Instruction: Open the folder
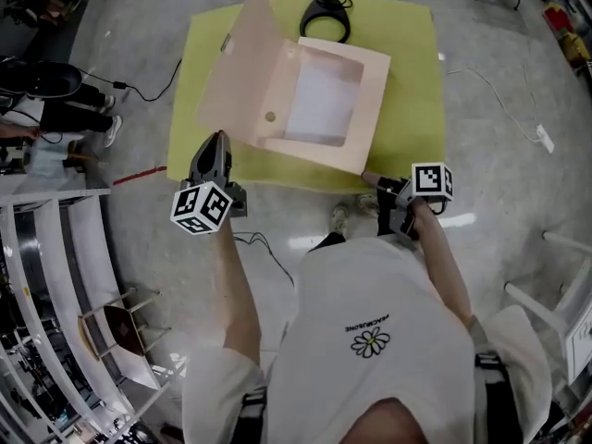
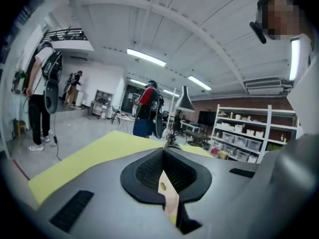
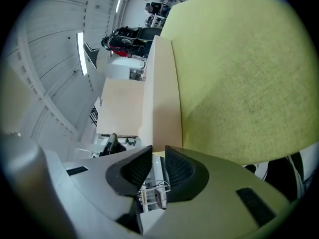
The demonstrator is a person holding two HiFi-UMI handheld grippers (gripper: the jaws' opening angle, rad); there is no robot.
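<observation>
On yellow table (image 1: 407, 72), left gripper (image 1: 217, 139) holds folder flap (image 1: 242, 72) raised.

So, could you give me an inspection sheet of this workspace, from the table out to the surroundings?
Surface: yellow-green table top, flat.
Job's things: beige folder lies on it, its flap raised at the left; a white sheet shows inside.
Clutter: black ring-shaped stand at the far edge, next to the folder.
Grippers: left hand-held gripper shut on the flap's edge; right hand-held gripper has its jaws slightly apart at the folder's near right corner, contact unclear.
Cables: black cable on the floor at the left; white cable at the right.
Surroundings: grey floor, shelving, people standing farther off.
</observation>
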